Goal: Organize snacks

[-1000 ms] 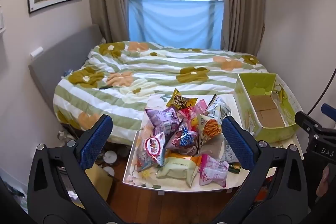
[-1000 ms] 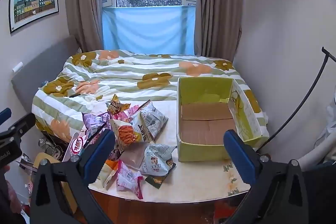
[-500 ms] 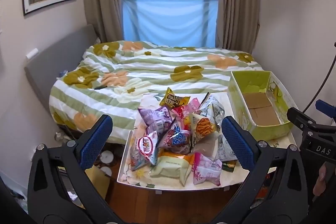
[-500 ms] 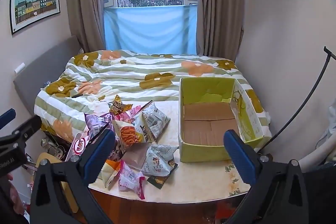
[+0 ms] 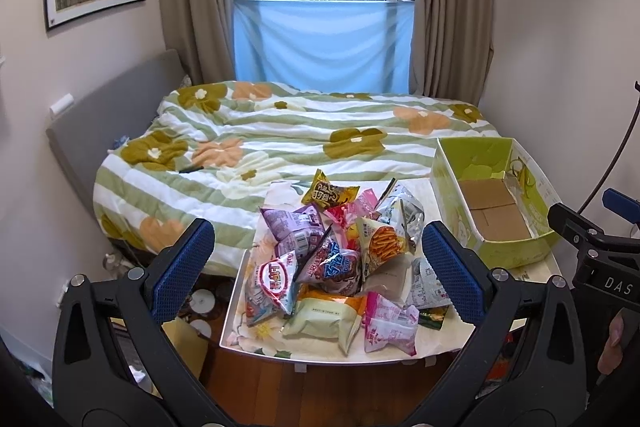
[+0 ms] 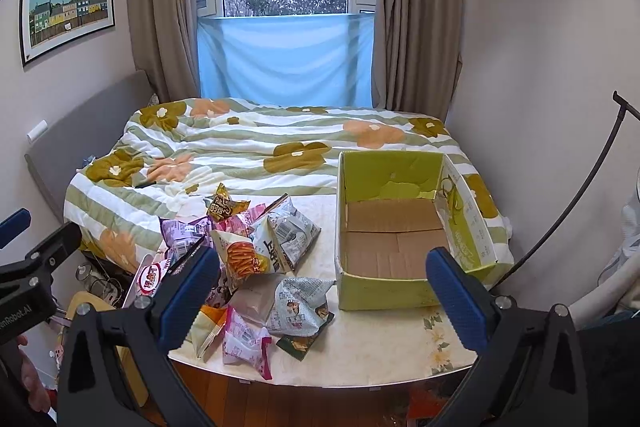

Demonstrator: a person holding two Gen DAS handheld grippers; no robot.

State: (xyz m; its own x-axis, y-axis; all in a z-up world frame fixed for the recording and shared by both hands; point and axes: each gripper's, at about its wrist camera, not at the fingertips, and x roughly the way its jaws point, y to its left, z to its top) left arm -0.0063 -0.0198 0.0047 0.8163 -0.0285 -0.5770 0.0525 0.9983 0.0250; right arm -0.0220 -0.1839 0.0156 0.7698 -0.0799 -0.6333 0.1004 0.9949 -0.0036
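**Both grippers wide, snacks in a heap**

Left gripper (image 5: 318, 259), black frame with blue pads, is spread wide at the bottom of its view, holding nothing. Right gripper (image 6: 322, 283) is the same, wide and empty. Just past them, centre frame, a pile of crinkly colourful snack bags (image 5: 340, 259) sits on the white floral table (image 6: 380, 343). The empty green cardboard box (image 6: 392, 243) stands right of the pile.

Your right gripper (image 6: 322, 281) hangs above the near edge of a floral-topped table (image 6: 384, 343), its blue-padded jaws spread wide and empty. A heap of snack packets (image 6: 256, 255) lies at the left. A green cardboard box (image 6: 384, 291), open and empty, sits at the right. A flower-patterned bed (image 6: 260, 143) lies behind.
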